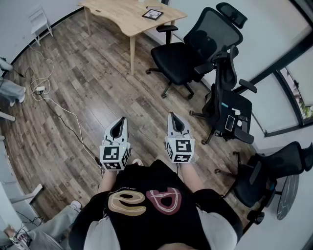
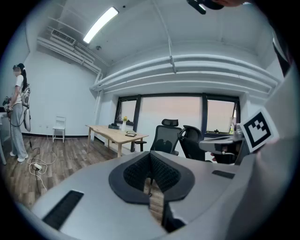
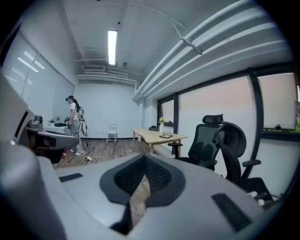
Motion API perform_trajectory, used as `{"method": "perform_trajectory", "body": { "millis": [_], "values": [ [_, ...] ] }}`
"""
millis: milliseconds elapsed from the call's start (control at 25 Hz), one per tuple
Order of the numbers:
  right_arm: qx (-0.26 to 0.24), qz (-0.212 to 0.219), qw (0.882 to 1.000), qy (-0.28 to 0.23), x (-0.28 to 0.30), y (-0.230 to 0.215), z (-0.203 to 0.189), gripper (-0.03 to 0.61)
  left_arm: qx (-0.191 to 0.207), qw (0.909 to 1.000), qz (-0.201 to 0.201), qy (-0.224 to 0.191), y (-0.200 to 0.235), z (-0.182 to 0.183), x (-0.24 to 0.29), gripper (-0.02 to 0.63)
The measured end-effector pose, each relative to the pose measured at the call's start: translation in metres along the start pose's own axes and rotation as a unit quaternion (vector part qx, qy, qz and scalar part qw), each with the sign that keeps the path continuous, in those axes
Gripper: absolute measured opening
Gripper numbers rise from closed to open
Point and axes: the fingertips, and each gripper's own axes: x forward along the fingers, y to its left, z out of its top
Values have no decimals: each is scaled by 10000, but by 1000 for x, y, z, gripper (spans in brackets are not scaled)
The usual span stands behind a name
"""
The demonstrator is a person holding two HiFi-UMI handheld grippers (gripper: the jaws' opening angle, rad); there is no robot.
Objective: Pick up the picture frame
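Observation:
The picture frame [image 1: 152,14], dark-edged, lies flat on the light wooden table [image 1: 122,17] at the far end of the room. It also shows small on that table in the left gripper view [image 2: 130,135] and in the right gripper view [image 3: 166,136]. My left gripper [image 1: 119,128] and right gripper [image 1: 175,122] are held side by side just in front of my body, over the wooden floor and far from the table. Both point roughly level toward the table. The left gripper [image 2: 151,161] has its jaws together with nothing between them, and so does the right gripper [image 3: 143,165].
Black office chairs [image 1: 190,53] stand along the right wall between me and the table. A white cable and power strip [image 1: 39,90] lie on the floor at left. A white chair [image 1: 40,22] stands in the far corner. A person [image 3: 75,123] stands at a bench on the left.

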Motion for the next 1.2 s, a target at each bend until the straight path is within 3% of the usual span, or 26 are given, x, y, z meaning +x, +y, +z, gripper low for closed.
{"method": "perform_trajectory", "body": {
  "millis": [680,1200],
  "values": [
    [412,-15,9991,-125,50,-9,3,9,-271,9994,218,23,40,-4,24,17],
    [303,278,9991,-60,209,-75,33,9,-486,9974,533,1,90,29,168,18]
  ]
}}
